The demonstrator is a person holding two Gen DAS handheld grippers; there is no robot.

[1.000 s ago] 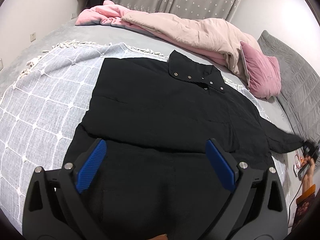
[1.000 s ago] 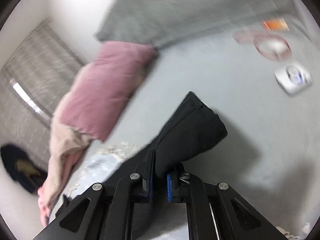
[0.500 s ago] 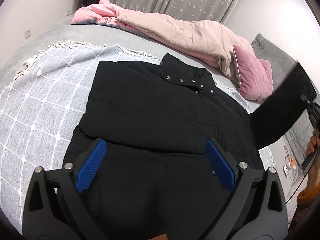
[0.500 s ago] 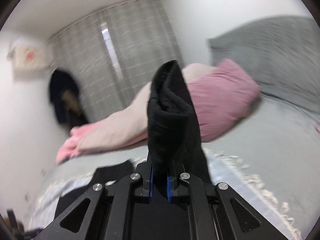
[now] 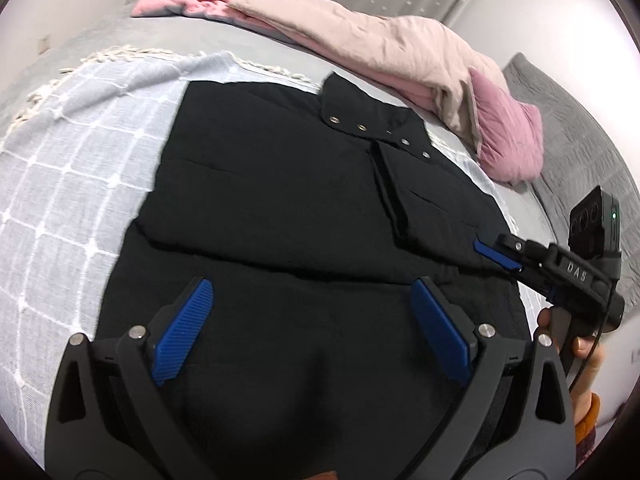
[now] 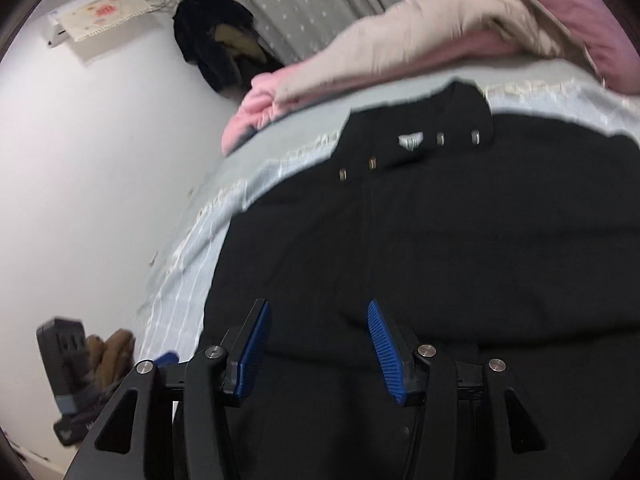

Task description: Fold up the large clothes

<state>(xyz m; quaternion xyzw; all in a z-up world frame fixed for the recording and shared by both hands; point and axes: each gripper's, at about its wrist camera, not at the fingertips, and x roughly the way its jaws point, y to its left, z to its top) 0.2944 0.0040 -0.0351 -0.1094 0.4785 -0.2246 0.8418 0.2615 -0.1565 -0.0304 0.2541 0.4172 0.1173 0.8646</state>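
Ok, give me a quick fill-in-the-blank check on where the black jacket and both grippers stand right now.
1. The black jacket lies spread on a grey ____ blanket with a white fringe.
2. The right sleeve now lies folded ____ the jacket's body.
3. The right gripper has its jaws ____, holding nothing.
4. The left gripper hovers over the jacket's ____ half, jaws wide.

Missing words: checked; over; open; lower
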